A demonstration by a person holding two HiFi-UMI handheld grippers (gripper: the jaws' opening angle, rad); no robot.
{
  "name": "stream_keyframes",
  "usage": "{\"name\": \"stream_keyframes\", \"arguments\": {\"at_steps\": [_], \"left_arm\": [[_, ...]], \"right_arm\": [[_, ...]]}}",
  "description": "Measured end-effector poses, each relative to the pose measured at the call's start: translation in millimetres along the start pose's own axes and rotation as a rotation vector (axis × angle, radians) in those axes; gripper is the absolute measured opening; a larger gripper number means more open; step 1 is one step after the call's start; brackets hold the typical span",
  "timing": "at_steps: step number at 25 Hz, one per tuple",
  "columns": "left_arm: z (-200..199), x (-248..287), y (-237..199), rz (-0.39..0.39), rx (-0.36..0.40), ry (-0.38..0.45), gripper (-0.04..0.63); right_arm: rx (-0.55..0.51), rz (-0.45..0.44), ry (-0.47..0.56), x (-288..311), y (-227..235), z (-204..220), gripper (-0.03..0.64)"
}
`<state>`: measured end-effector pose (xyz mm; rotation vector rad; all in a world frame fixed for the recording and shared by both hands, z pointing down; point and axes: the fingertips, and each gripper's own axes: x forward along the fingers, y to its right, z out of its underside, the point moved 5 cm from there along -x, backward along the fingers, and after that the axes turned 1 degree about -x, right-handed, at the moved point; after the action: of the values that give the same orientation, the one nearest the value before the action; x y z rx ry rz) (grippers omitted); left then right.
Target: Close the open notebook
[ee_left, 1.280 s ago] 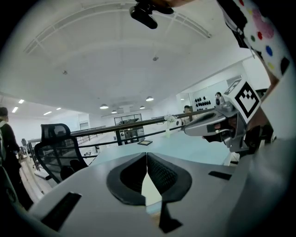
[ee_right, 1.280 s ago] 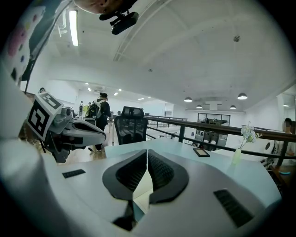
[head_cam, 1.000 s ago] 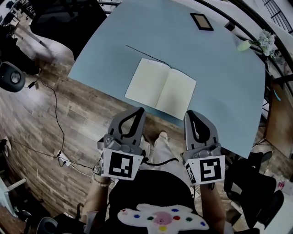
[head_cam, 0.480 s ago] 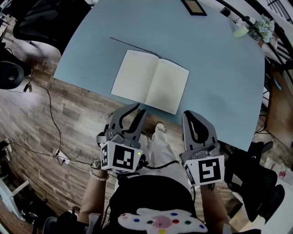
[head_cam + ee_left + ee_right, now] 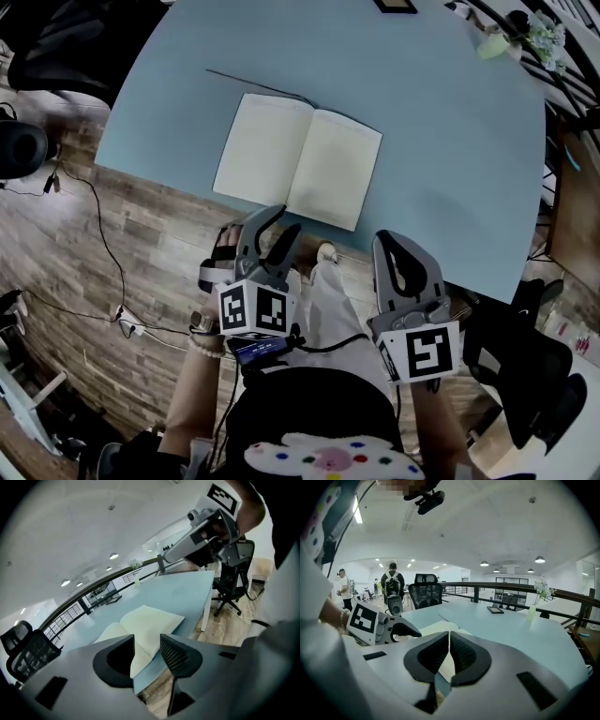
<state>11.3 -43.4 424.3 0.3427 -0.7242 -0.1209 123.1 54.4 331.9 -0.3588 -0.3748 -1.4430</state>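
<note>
- The head view gives the layout. The notebook (image 5: 298,161) lies open and flat with its cream pages up, on the light-blue table (image 5: 450,169) close to the table's near edge. A thin dark strand (image 5: 253,84) lies just past the notebook's far-left corner, and I can't tell what it is.
- Only the right gripper view shows the room beyond the notebook: people standing (image 5: 393,585), a mesh office chair (image 5: 424,594), and a small dark frame (image 5: 495,610) and a vase of flowers (image 5: 533,611) further back on the table.
- The only markings I can see are the black-and-white square markers (image 5: 258,309) on the gripper cubes. The notebook's pages look blank.
- The left gripper (image 5: 281,223) hangs just short of the notebook's near edge. Its jaws have just been opening and now stand wide, gripping nothing. In its own view the notebook shows through the gap.
- The right gripper (image 5: 394,242) sits off the notebook's near-right corner with its jaws pressed together and empty.
</note>
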Motion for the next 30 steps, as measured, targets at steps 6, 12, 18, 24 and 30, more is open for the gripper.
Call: {"name": "stream_keyframes", "arguments": {"at_steps": [6,12,18,24,30], "left_arm": [[5,15,7,0.012,0.099,-0.032,0.176],[11,31,18,0.029,0.232,-0.075,0.183],[14,38,23,0.038,0.306,-0.089,0.183],[13,43,26,0.027,0.371,-0.088,0.183],[13,48,29,0.005,0.325,-0.077,0.181]], "right_arm": [[0.005,0.0,-0.035,-1,3,13,0.035],[0.033,0.018,-0.044,1,9,20,0.035],[0.056,0.03,-0.054,0,12,25,0.035],[0.07,0.039,-0.052,-1,13,25,0.035],[0.065,0.04,-0.06,-4,16,28,0.035]]}}
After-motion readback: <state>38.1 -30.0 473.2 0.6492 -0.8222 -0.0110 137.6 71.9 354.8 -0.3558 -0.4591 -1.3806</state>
